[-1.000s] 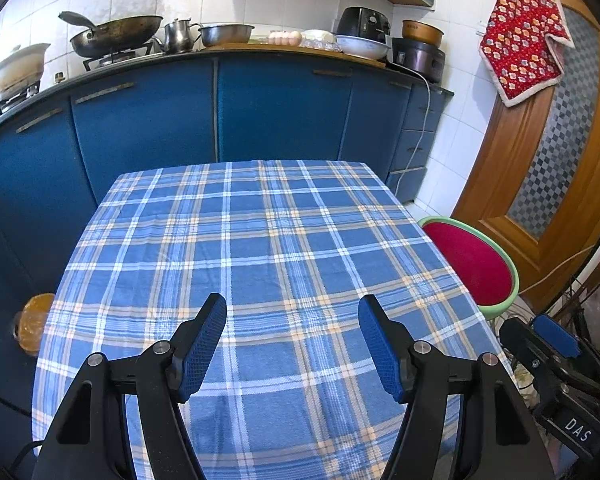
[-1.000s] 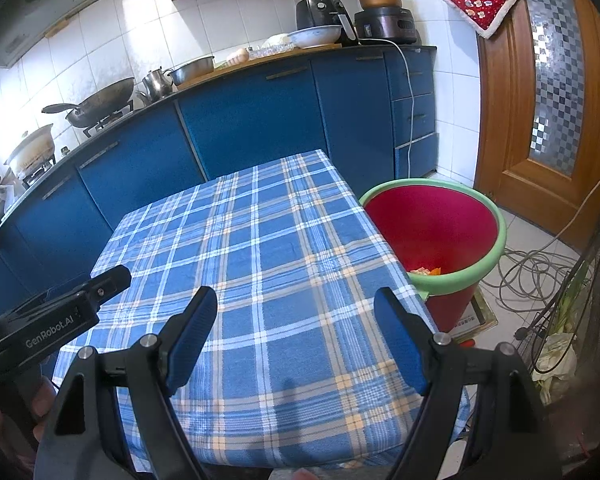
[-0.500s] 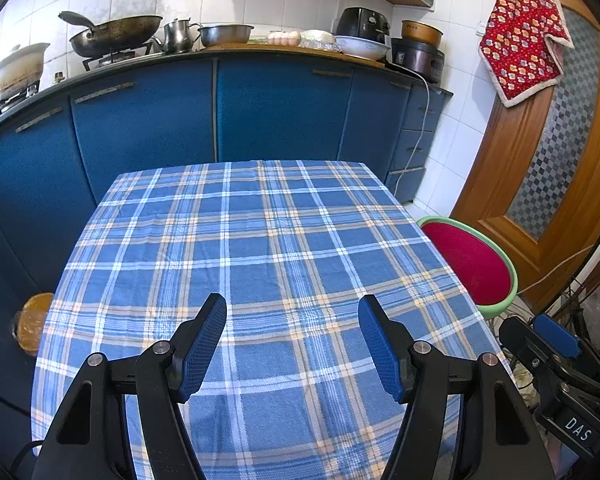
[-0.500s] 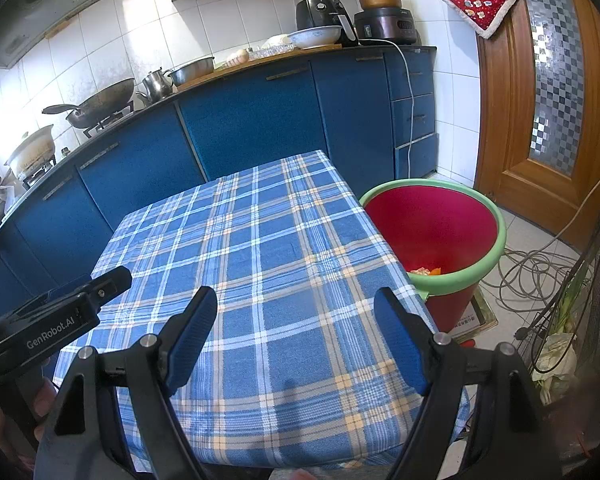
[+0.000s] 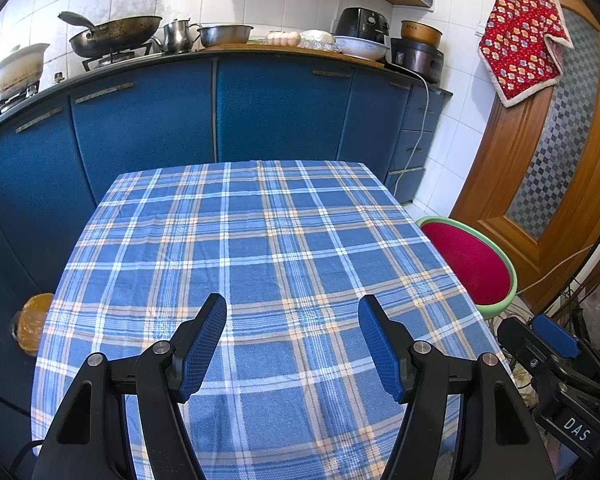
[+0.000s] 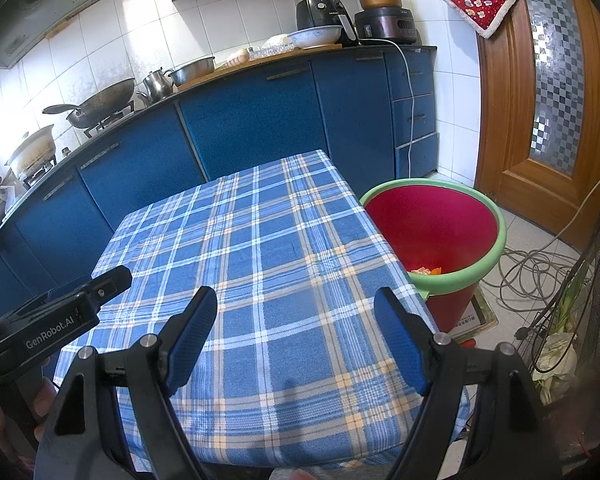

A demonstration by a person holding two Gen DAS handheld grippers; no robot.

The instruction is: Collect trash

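Note:
A red bin with a green rim [image 6: 434, 224] stands on the floor at the table's right side; some orange and pale trash [image 6: 426, 270] lies inside it. The bin also shows in the left wrist view [image 5: 470, 260]. My left gripper [image 5: 292, 314] is open and empty above the near part of the blue plaid tablecloth [image 5: 240, 248]. My right gripper [image 6: 296, 308] is open and empty above the near right part of the same cloth [image 6: 260, 248]. No trash shows on the cloth.
Blue kitchen cabinets [image 5: 260, 108] run behind the table, with a wok [image 5: 112, 38], pots and appliances on top. A wooden door [image 6: 540, 100] stands at the right. Cables [image 6: 536, 268] lie on the floor by the bin. An orange object [image 5: 32, 322] sits low at the left.

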